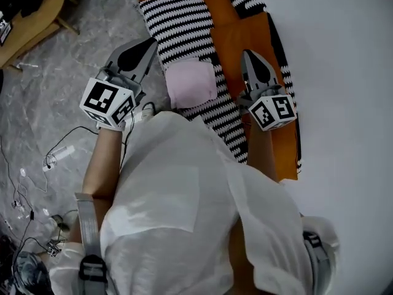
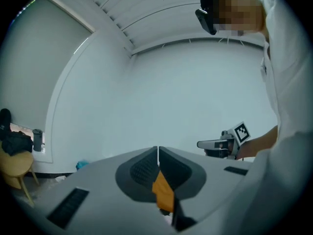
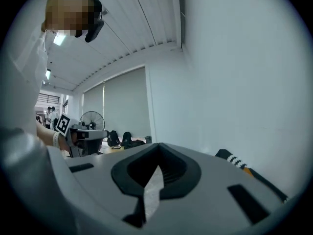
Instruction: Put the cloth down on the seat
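Head view: flat, even indoor light, no hard shadows. White wall at right is nearly washed out. White shirt glares and its folds barely read. Grey floor at left is darker. Whole frame slightly soft.

Both gripper views: strong fisheye, black corners, ceiling lines bowed. Ceiling lamp is a bright patch, far left in the right gripper view. Left hand-held gripper and right hand-held gripper blur close to the lens.
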A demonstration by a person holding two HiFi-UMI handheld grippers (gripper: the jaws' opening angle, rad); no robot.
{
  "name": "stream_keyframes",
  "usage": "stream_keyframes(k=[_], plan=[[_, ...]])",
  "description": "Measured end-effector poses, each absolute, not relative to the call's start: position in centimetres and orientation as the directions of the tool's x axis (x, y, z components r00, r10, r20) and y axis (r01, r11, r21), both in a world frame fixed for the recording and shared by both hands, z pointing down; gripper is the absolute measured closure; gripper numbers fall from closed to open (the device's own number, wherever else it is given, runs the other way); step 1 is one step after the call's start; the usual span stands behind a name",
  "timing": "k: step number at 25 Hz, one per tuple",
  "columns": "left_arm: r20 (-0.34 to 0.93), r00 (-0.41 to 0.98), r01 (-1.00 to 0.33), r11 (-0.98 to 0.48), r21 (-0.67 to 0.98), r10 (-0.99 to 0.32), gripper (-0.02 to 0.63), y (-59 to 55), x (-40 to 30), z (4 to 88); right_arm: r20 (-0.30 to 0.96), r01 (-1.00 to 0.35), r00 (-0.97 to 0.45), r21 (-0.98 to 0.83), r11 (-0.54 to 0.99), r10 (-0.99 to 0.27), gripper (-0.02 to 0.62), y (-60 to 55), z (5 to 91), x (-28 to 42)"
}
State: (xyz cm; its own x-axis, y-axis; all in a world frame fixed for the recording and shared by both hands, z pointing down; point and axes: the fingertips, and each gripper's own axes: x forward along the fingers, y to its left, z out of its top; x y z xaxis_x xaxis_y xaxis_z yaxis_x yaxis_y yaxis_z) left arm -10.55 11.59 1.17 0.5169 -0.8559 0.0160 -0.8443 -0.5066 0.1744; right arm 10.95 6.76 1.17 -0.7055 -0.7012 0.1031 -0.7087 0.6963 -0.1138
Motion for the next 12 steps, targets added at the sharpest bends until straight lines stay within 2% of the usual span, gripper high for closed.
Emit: stream_keyframes(k=[12], plan=[[0.002, 0.479, -0.858, -0.468, 0.210, -0.878, 0.583, 10.5, -11.3, -1.3, 0.097, -0.697, -0.717, -0.112, 0.708, -0.691, 0.589, 4.6, -1.4, 11.6]])
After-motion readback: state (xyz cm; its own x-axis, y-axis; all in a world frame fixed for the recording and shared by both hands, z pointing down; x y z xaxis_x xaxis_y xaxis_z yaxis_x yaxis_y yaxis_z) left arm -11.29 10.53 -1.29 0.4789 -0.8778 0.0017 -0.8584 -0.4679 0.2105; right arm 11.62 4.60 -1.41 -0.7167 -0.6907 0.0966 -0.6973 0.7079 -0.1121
